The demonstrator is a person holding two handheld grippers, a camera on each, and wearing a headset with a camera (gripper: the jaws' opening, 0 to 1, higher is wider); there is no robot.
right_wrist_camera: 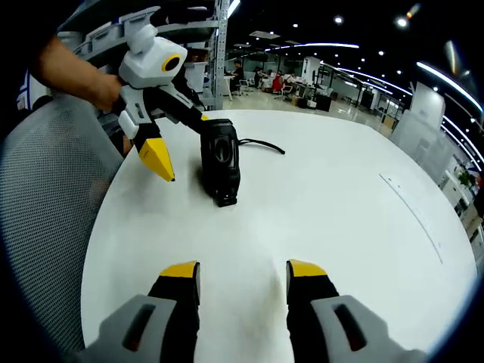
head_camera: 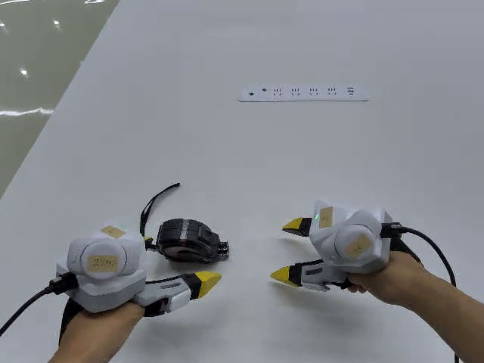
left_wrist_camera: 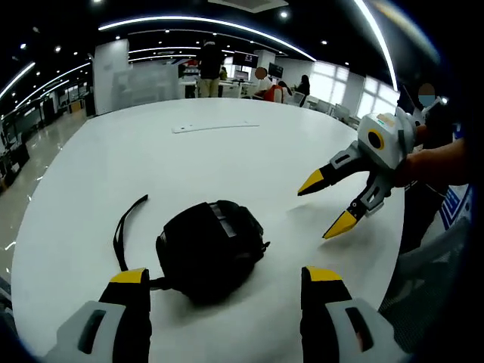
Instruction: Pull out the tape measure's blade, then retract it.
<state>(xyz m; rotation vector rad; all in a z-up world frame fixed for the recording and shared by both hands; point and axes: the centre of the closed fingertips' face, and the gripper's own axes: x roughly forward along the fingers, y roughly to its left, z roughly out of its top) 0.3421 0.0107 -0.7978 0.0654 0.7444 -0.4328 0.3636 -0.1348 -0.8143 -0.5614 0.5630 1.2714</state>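
Yellow-tipped claws, both spread wide over the white table (head_camera: 265, 151).
We hold the left gripper (left_wrist_camera: 227, 274) with its jaws open on either side of the black tape measure (head_camera: 189, 240), not pinching it. Its wrist strap (head_camera: 155, 200) trails away. Our right gripper (head_camera: 286, 249) sits open nearby, and a power strip (head_camera: 304, 93) lies well beyond.
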